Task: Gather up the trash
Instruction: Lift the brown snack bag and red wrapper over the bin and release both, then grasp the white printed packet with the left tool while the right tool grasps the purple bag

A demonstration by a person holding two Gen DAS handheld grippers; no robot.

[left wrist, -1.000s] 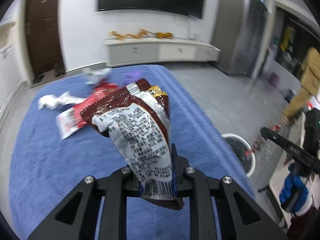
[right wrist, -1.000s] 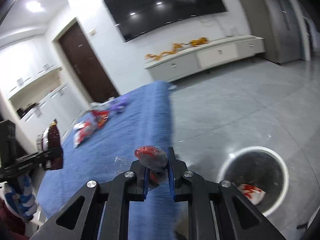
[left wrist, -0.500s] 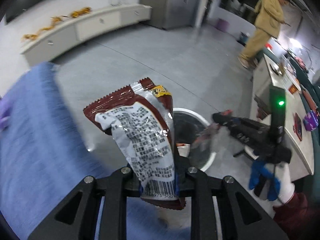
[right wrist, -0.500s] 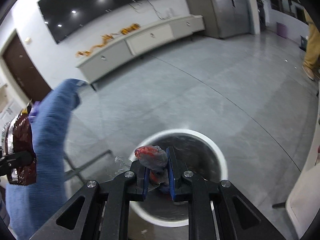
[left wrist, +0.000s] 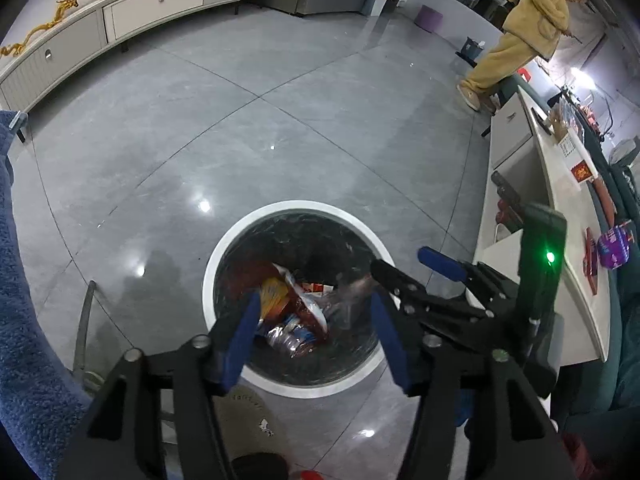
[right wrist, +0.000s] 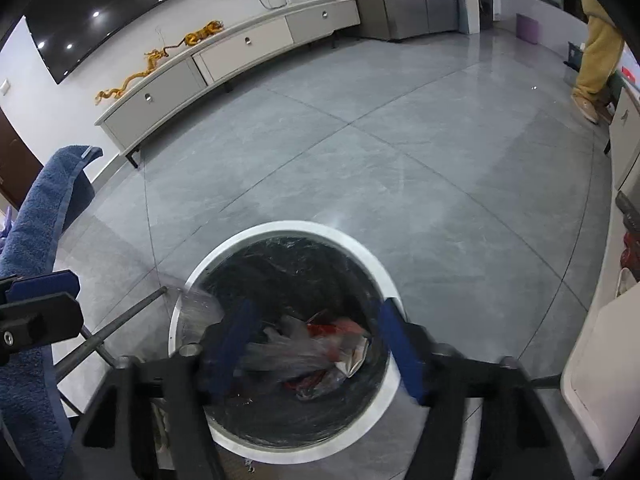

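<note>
A round trash bin with a white rim (left wrist: pixel 236 232) and black liner stands on the grey floor, also in the right wrist view (right wrist: pixel 360 244). My left gripper (left wrist: pixel 316 312) is open and empty right above the bin. The brown snack wrapper (left wrist: pixel 304 308) lies inside among other wrappers. My right gripper (right wrist: pixel 316 320) is open above the bin; the clear wrapper with red (right wrist: pixel 316 344) is blurred just below its fingers, inside the bin. The right gripper also shows in the left wrist view (left wrist: pixel 400 272).
The blue-covered table (left wrist: pixel 16 280) is at the left, also in the right wrist view (right wrist: pixel 36 216). A white counter (left wrist: pixel 532 216) with small items stands at the right. A person in tan clothes (left wrist: pixel 520 28) stands far right. A low white cabinet (right wrist: pixel 224 60) lines the wall.
Both grippers swung from the table to over the bin and opened. The brown snack wrapper and the red-and-clear wrapper left the fingers and dropped into the bin.
</note>
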